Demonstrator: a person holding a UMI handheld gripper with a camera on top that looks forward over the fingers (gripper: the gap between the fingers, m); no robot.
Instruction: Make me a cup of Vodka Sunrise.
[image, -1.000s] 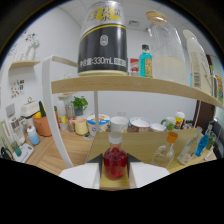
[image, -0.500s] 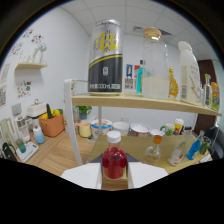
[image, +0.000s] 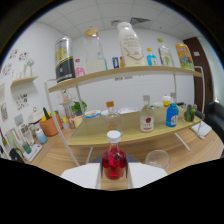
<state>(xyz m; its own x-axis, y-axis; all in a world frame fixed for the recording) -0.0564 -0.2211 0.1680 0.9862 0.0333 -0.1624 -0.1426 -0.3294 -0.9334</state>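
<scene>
Clear glossy glass on small round bottle (image: 113, 161), red liquid inside, white smooth plastic-looking cap. Held between matt white gripper (image: 113, 176) fingers, plastic by look. Clear thin wine glass (image: 157, 159) just right of it, shiny. Light wood shelf (image: 125, 73) and lower shelf board, smooth matt finish, on white painted metal-looking frame. Wood-grain table (image: 60, 152) top, satin. Black glossy can (image: 64, 60) on top shelf, printed label. Clear bottle with paper label (image: 146, 116), blue translucent plastic bottle (image: 172, 114). Orange pot (image: 50, 126), matt. Walls white, matt.
</scene>
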